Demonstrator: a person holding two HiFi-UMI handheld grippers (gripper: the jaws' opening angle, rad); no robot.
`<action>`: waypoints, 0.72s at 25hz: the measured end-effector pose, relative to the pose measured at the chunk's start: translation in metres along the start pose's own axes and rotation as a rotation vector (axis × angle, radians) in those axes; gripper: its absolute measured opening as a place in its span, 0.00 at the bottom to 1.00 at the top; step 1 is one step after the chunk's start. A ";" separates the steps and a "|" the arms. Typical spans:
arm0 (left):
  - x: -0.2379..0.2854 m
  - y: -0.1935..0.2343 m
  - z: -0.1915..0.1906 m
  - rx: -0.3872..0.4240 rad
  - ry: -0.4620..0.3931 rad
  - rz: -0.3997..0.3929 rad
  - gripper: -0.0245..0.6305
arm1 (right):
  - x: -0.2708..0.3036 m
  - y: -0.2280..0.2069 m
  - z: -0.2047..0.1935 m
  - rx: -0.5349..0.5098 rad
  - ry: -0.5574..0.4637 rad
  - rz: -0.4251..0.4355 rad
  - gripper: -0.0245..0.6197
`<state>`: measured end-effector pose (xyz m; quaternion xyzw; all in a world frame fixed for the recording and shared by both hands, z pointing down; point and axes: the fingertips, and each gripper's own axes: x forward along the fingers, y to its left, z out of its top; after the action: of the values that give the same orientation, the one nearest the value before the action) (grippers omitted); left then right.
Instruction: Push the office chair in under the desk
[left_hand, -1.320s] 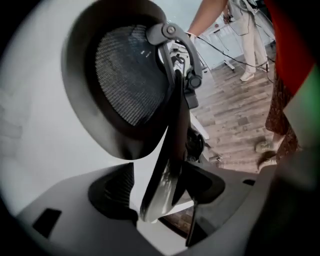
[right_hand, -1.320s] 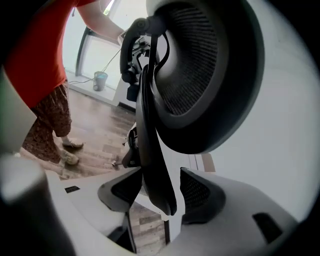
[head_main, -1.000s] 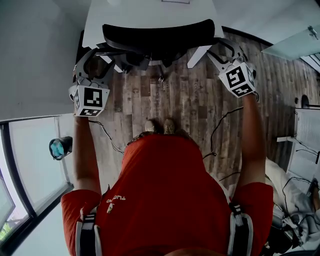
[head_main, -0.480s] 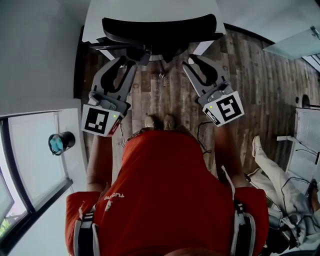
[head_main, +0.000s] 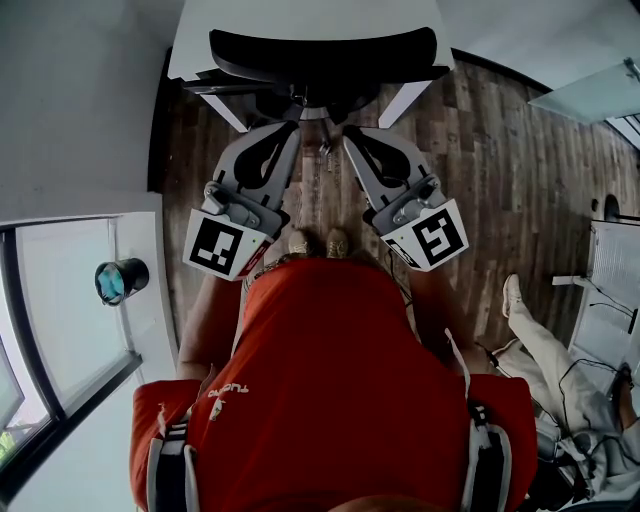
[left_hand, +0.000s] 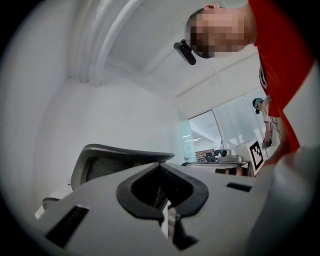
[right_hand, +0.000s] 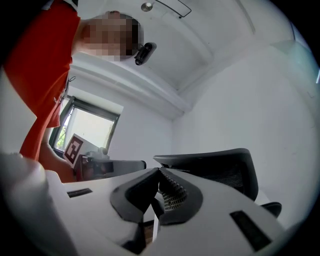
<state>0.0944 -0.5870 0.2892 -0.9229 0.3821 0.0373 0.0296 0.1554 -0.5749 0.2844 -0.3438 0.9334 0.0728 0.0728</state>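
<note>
Head view: both forearms are bent in close to the body. The left hand-held gripper and the right hand-held gripper lie about level and slant inward toward each other, tips pointing far. Their marker cubes sit nearest the person and show bold black-and-white square patterns, not letters. The pale lettering on the red shirt is too small and turned to read. The chair is tucked in, its dark backrest along the near edge of the white surface. Both tips stop short of it, over the wooden floor. A strip of bare boards runs from the chair to the person's shoes, and the floor is widest to the right. A white wall closes the left side.

Left gripper view: the jaws have just been closing and now meet at the tips, with nothing between them. The backrest rises just beyond, left of centre.

Right gripper view: these jaws have likewise just been closing. They are now together and empty, with the backrest beyond on the right.
</note>
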 end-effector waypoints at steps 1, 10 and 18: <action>0.001 -0.001 -0.001 0.001 0.003 -0.002 0.05 | 0.000 0.001 0.001 0.001 -0.006 0.001 0.08; 0.002 -0.007 -0.003 0.011 0.011 -0.023 0.05 | 0.005 0.011 0.004 -0.018 -0.010 0.017 0.08; 0.003 -0.004 -0.005 -0.005 0.012 -0.023 0.05 | 0.004 0.009 0.002 -0.018 0.002 0.016 0.08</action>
<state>0.1001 -0.5869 0.2935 -0.9275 0.3716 0.0325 0.0257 0.1461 -0.5703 0.2826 -0.3369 0.9355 0.0814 0.0680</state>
